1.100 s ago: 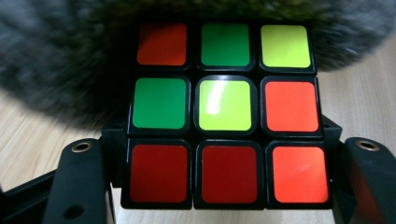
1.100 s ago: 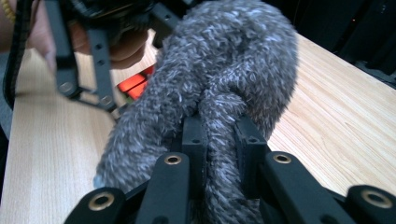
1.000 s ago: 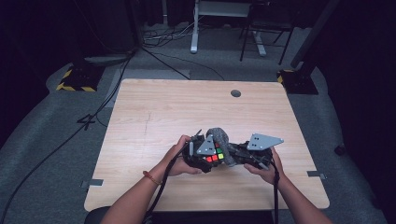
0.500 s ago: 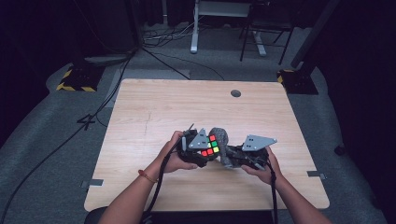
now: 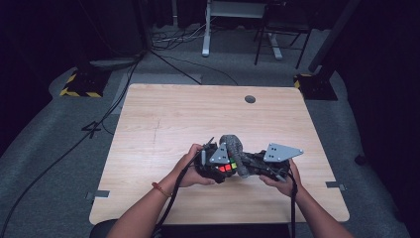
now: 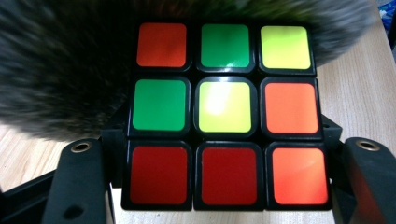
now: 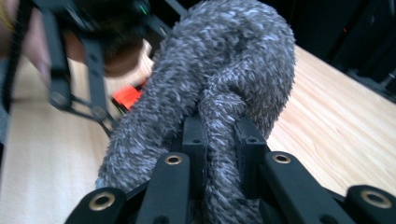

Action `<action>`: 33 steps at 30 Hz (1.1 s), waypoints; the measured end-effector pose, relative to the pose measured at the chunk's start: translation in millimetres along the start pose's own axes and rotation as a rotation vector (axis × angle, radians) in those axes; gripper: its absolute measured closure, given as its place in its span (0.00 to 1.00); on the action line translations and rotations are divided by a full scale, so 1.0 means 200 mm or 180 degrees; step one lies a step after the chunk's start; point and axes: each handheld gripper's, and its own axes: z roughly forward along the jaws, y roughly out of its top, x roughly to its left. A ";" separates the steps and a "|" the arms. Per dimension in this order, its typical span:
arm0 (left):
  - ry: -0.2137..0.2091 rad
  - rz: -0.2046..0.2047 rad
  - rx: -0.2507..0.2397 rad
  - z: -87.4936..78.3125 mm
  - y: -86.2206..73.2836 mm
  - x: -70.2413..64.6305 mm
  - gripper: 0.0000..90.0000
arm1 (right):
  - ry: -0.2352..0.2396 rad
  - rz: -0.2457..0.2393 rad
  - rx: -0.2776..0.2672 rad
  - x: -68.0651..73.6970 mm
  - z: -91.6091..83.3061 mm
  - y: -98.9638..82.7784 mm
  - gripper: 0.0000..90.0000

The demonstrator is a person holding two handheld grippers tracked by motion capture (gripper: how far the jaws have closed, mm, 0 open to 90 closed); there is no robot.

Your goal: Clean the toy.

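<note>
No brand, label or readable writing is showing anywhere; the only markings are the coloured stickers on the puzzle cube (image 6: 226,114), whose face toward the left gripper view is reading red, green, yellow across the top row, green, yellow, orange across the middle and red, red, orange along the bottom. The cube is sitting square to that camera, with the left gripper (image 5: 214,166) closing its black jaws against the cube's two lower sides and gripping it. The right gripper (image 7: 223,140) is clamping its jaws nearly together on a strand of the grey fuzzy cloth (image 7: 219,79), which is running lengthwise away from that gripper and bunching into a rounded hump ahead of it. In the high view the cloth (image 5: 236,150) is pressing against the cube (image 5: 225,167), its length running roughly across the worktop (image 5: 198,119) from the cube toward the right gripper (image 5: 257,166). Both things are being held just above the near middle of the worktop, between the person's two hands.
</note>
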 end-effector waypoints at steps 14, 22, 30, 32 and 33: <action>0.0066 0.0011 -0.0037 0.01 0.01 -0.01 0.37 | -0.0051 0.0015 0.0098 -0.01 0.01 0.01 0.87; 0.0170 -0.0042 -0.0226 -0.09 0.00 0.04 0.37 | -0.0067 0.0074 0.0317 -0.05 0.04 -0.04 0.87; 0.0175 -0.0008 -0.0181 -0.09 0.00 0.03 0.37 | -0.0072 0.0080 0.0289 -0.04 0.04 -0.04 0.87; 0.0185 0.0025 -0.0104 -0.06 0.00 0.02 0.37 | -0.0042 0.0062 0.0245 -0.03 0.04 -0.03 0.87; 0.0181 0.0049 -0.0070 -0.05 0.00 0.01 0.37 | -0.0043 0.0042 0.0232 -0.02 0.04 -0.03 0.87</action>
